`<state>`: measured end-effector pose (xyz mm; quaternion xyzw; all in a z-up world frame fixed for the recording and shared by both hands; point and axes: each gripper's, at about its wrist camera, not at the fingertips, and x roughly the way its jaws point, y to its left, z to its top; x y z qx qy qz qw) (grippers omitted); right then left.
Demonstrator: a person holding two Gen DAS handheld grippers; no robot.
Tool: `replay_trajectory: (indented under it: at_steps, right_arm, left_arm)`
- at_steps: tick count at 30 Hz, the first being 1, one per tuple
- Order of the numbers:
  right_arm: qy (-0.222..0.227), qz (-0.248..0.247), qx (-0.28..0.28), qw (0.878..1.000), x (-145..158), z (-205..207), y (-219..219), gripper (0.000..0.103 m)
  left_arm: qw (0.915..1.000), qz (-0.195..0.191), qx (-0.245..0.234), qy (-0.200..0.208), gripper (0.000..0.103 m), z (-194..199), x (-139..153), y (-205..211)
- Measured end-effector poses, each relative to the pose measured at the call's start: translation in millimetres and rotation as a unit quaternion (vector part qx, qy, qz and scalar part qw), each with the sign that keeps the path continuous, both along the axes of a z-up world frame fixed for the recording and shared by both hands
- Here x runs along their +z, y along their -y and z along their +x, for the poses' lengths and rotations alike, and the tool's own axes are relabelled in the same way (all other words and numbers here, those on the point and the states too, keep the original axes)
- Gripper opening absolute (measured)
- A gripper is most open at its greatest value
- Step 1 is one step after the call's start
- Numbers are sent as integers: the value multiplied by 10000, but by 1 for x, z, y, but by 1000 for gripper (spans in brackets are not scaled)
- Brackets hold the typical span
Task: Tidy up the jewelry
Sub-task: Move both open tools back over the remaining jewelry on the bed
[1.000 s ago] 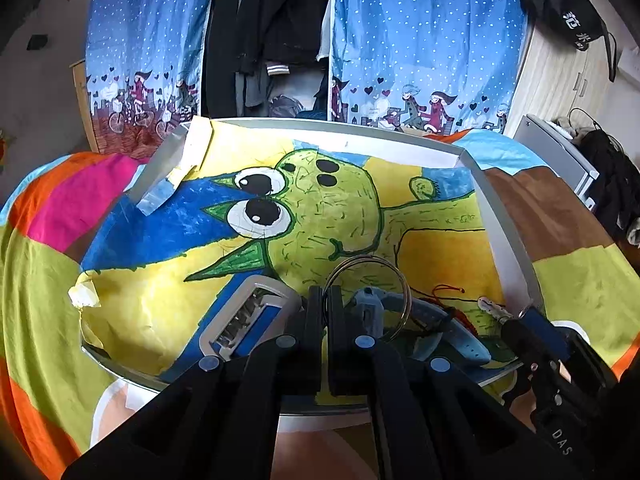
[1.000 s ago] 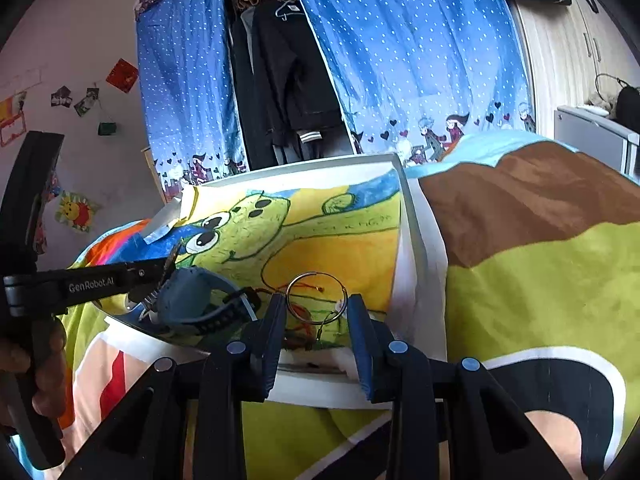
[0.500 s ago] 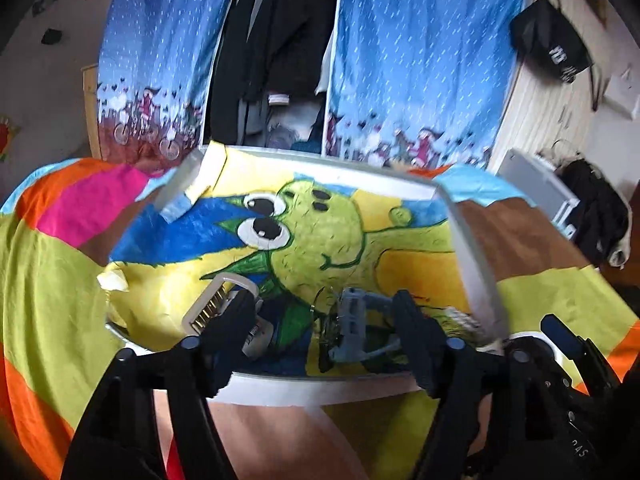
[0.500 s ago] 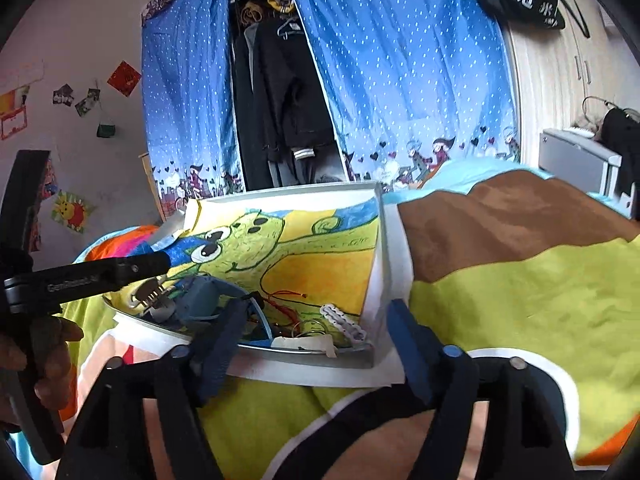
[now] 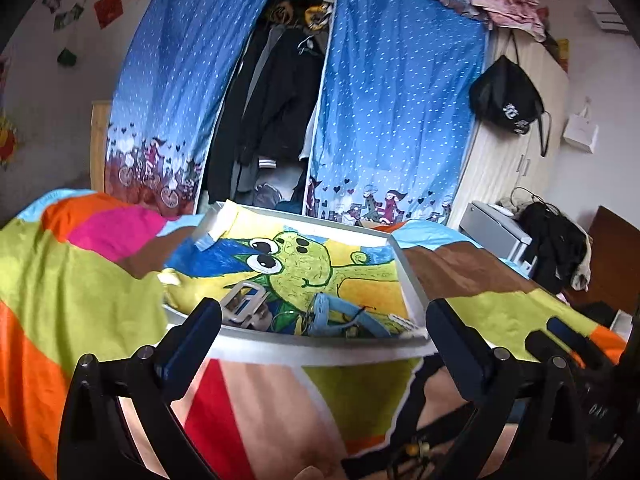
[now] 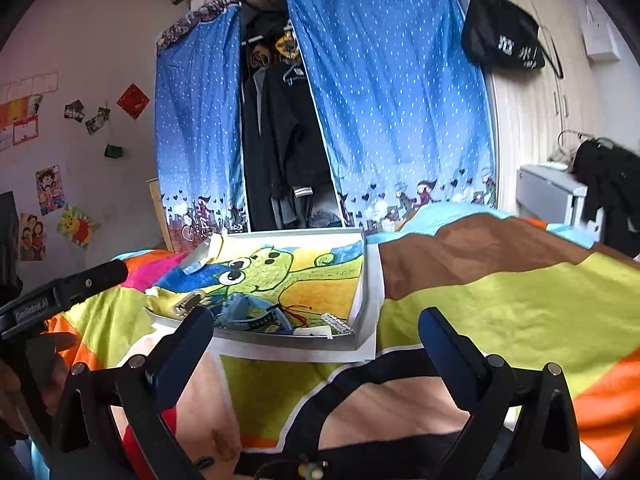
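My left tongs [image 5: 323, 322] and right tongs [image 6: 315, 330] both gape wide, holding nothing. Just ahead of them the white tray [image 6: 362, 284] sits on the bedspread [image 6: 500, 300], with the blue watch [image 5: 344, 316], a silver clasp [image 5: 242, 302] and small jewelry heaped at its near edge.

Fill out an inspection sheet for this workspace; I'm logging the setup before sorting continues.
Surface: colourful patchwork bedspread under a shallow white tray, the tray lined with a cartoon drawing.
Job's things: silver buckle-like clip, blue watch strap, red cord and small white beaded piece, all bunched at the tray's near edge.
Clutter: nothing seen on the bedspread.
Grippers: left hand-held gripper and right hand-held gripper both open, empty, short of the tray.
Cables: cord loops on the grey unit at far right.
Surroundings: blue dotted curtains, hanging dark clothes, black bag, wall pictures.
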<state>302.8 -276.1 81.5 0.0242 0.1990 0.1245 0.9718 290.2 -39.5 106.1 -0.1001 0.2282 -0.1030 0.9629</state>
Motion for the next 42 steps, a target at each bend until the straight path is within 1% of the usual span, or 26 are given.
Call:
replay_trajectory:
  at_steps: [6, 11, 13, 17, 21, 27, 30, 33, 38, 42]
  right_arm:
    - [169, -188, -35, 9997, 12, -43, -10, 103]
    - [267, -216, 59, 9994, 17, -82, -21, 103]
    - [314, -304, 107, 9990, 16, -97, -26, 103]
    - [490, -409, 122, 9979, 10, -132, -34, 103]
    - [457, -516, 45, 9976, -3, -158, -40, 103]
    - [146, -567, 62, 9983, -33, -189, -42, 103]
    - [-63, -619, 52, 9980, -51, -198, -41, 103]
    - [-374, -580, 92, 9976, -69, -202, -39, 103]
    - [-920, -487, -74, 9945, -99, -204, -31, 103]
    - [-1372, -470, -135, 9893, -120, -199, -26, 103]
  left_arm:
    - [9992, 227, -59, 325, 100, -54, 15, -4]
    - [9985, 343, -30, 426, 100, -93, 19, -7]
    - [9982, 383, -6, 455, 100, -109, 18, -9]
    - [9969, 585, 29, 530, 100, -140, 12, -11]
    - [9967, 680, 8, 445, 100, -164, -1, -15]
    - [9964, 831, -5, 173, 100, -191, -29, -19]
    - [9951, 972, -153, -117, 100, -196, -48, -16]
    - [9937, 1020, -215, -400, 100, -201, -69, -17]
    - [9890, 1166, -332, -843, 100, -199, -98, -14]
    - [9828, 1306, -458, -1223, 100, -191, -118, -9]
